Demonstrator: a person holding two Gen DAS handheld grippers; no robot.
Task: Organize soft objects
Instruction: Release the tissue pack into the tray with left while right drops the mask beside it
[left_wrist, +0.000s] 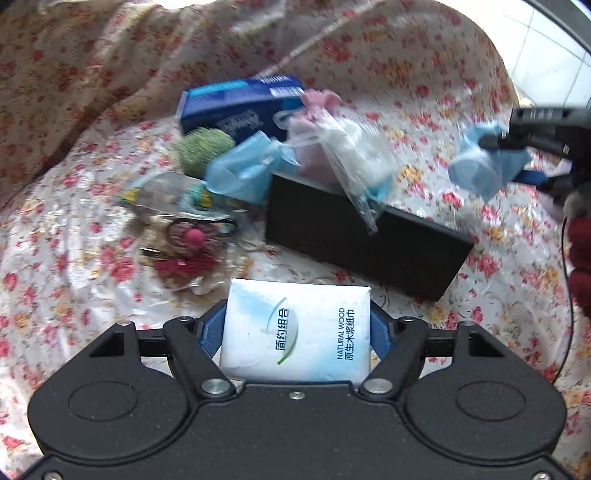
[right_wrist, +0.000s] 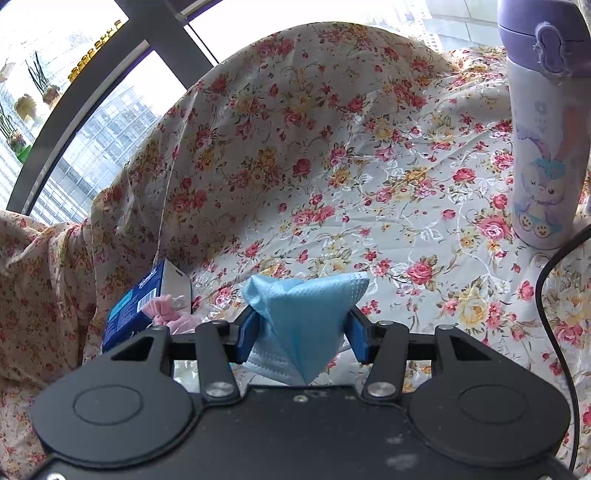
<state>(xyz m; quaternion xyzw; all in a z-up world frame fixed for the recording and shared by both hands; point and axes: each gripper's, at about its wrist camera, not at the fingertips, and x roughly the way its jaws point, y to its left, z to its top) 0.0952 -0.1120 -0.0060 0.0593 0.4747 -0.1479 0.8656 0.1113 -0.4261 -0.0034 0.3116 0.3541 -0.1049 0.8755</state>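
Between the left claw (left_wrist: 297, 332) lay a white, pale-blue tissue pack (left_wrist: 295, 332). Beyond it, a black box (left_wrist: 369, 236) sat on rose-patterned cloth (left_wrist: 92, 110).

On the cloth-covered surface (left_wrist: 424, 110), the box (left_wrist: 365, 236) sits mid-surface holding bagged items (left_wrist: 343, 155). A tissue carton (left_wrist: 240, 107) lies behind it, the trinket pile (left_wrist: 184, 236) to its left.

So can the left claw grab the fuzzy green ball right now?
Probably not yet. The left claw is already shut on a white tissue pack, so it has no room, though the green ball lies uncovered on the flowery cloth.
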